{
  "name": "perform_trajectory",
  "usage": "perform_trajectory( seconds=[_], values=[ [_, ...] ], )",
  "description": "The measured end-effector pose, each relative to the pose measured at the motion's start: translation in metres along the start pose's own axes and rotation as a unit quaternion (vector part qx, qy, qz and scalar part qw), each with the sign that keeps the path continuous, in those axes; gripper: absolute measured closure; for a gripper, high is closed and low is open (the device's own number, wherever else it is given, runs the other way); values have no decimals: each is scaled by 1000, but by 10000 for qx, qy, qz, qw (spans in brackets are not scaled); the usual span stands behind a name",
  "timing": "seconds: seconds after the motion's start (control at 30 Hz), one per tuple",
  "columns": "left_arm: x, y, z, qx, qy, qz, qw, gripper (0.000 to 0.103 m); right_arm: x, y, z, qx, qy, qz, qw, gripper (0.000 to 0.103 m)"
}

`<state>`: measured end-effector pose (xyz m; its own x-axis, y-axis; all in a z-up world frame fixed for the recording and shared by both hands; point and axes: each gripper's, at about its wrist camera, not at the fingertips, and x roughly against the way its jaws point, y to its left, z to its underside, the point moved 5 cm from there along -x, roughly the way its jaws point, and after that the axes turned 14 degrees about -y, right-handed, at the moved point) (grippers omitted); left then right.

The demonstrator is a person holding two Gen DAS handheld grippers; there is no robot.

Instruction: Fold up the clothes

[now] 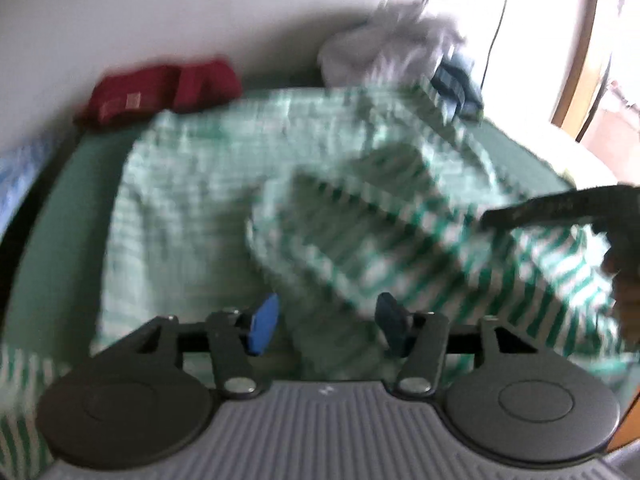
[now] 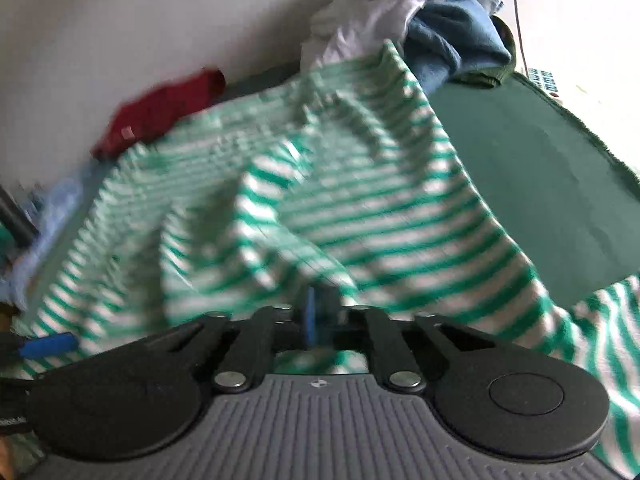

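On the dark green bed cover [image 2: 520,168] we have the green-and-white striped garment [image 2: 360,208] spread out and rumpled. Our right gripper [image 2: 320,316] pinches a fold of it between closed fingers; our left gripper [image 1: 326,320] hangs over it with fingers wide apart, holding nothing.

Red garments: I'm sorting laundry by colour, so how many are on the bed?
1 that I can tell: a red garment lying at the far-left edge of the green bed cover, by the wall, beyond the striped shirt. More may hide in the pile.
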<state>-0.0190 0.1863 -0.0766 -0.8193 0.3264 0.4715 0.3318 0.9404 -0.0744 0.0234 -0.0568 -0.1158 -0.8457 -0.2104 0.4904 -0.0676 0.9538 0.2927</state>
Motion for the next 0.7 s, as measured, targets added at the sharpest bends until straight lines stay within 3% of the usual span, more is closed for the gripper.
perform_trajectory(
  seconds=[0.07, 0.23, 0.3, 0.33, 0.4, 0.47, 0.57, 0.7],
  values=[
    [-19, 2, -5, 124, 73, 101, 9998, 47, -6, 9, -9, 40, -133, -182, 9997, 88],
    [-57, 10, -17, 242, 254, 235, 9991, 47, -49, 32, -14, 201, 88, -583, 9981, 80],
    [-66, 14, -21, 185, 326, 222, 9990, 46, -61, 19, -18, 354, 94, -84, 9993, 84],
    [-71, 16, -23, 157, 362, 216, 9990, 46, -63, 10, -22, 259, 59, 25, 9996, 74],
    [-81, 22, -28, 99, 421, 193, 9989, 46, -67, -6, -31, 111, 34, 174, 9998, 74],
    [-93, 43, -54, 42, 238, -16, 9997, 45, -70, -18, -44, -28, 87, -23, 10000, 73],
    [-132, 81, -84, 93, 152, -377, 9991, 44, -82, -28, -72, -212, -192, -179, 9994, 71],
    [-185, 117, -92, 628, 236, -536, 9963, 50, -117, -41, -104, -212, -309, -197, 9991, 69]
  ],
)
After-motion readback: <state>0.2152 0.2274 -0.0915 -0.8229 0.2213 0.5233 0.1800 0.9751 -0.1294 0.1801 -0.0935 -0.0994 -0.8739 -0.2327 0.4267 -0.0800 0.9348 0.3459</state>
